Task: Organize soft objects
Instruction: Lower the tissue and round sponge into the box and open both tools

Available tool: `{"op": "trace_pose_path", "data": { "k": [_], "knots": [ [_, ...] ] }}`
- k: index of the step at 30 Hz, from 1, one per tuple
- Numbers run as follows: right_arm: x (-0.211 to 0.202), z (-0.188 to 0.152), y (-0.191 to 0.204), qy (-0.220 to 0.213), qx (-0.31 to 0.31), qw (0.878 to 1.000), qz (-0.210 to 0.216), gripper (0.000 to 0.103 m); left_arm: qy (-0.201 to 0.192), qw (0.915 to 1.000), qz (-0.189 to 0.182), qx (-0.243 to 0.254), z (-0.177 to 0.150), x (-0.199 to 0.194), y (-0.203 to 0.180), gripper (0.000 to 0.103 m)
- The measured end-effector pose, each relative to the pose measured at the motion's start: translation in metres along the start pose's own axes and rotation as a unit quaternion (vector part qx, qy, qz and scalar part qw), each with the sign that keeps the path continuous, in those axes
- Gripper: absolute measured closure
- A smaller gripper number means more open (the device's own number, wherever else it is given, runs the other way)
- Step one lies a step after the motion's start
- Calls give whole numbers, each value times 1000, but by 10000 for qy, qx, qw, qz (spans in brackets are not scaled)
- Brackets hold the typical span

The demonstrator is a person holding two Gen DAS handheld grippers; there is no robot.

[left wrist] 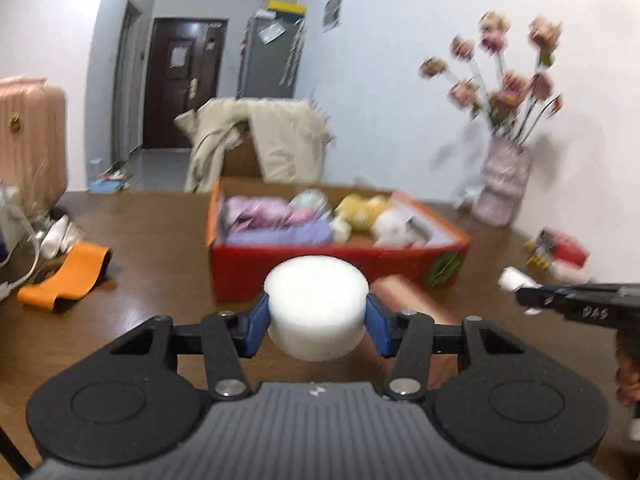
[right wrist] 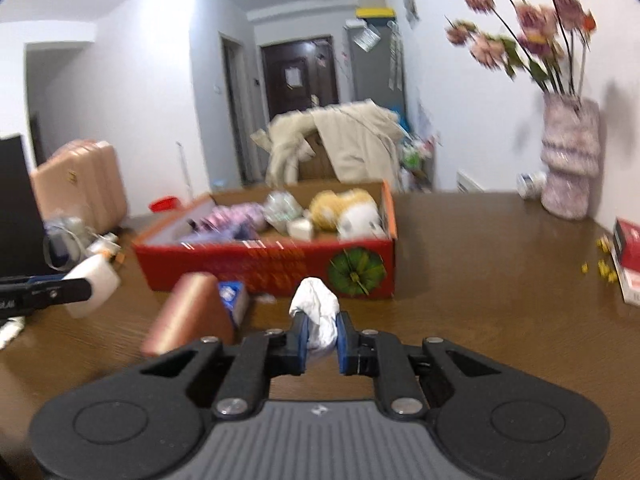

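The left gripper (left wrist: pixel 317 322) clamps a white foam puck (left wrist: pixel 317 306) between its blue pads, held in the air just in front of the red box (left wrist: pixel 340 268) — the box already holds a yellow plush (left wrist: pixel 366 210) and purple soft things (left wrist: pixel 260 216). The right gripper (right wrist: pixel 322 338) pinches a crumpled white cloth (right wrist: pixel 318 312), also in front of the box — near its green-printed corner.

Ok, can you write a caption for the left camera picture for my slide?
Left hand-held gripper squeezing a white foam puck before the red toy box.
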State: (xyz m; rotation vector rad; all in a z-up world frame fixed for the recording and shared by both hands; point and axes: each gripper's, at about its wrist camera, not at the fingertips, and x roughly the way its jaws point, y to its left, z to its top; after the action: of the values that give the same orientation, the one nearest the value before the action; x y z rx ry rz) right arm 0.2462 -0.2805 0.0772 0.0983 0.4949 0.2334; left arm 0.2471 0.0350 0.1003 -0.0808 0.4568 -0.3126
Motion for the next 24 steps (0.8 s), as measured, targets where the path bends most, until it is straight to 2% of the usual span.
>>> {"op": "trace_pose_path", "data": {
  "k": [3,5,8,11,14,18,20,21,22,24],
  "knots": [
    [-8,21,-2,-181,-78,9994,280,89,-75,9996,-283,23,29,3,-8,51],
    [-3,38,-4,-262,-107,9985,473,89,-88,9992,-379,114,51,18,-13,51],
    [26,72,-11,-163,26,9974,697,88,67,9989,-458,106,90,65,-14,51],
    [80,103,-19,117,335,9974,623,88,601,9972,-379,-212,119,137,-10,51],
    [142,125,-18,490,356,9971,459,87,1177,9924,-184,-309,124,207,-5,51],
    [217,143,-20,829,392,9956,186,87,1561,9875,-23,-209,116,270,6,48],
    [241,143,-24,974,528,9937,184,83,1611,9862,37,-365,107,286,14,39],
    [251,141,-28,1038,641,9924,160,81,1632,9858,9,-394,104,288,17,39],
    [259,139,-31,1097,738,9911,128,78,1622,9860,-38,-392,101,288,19,37],
    [269,134,-31,1208,714,9901,89,69,1517,9877,-142,-348,100,283,21,28]
  ]
}}
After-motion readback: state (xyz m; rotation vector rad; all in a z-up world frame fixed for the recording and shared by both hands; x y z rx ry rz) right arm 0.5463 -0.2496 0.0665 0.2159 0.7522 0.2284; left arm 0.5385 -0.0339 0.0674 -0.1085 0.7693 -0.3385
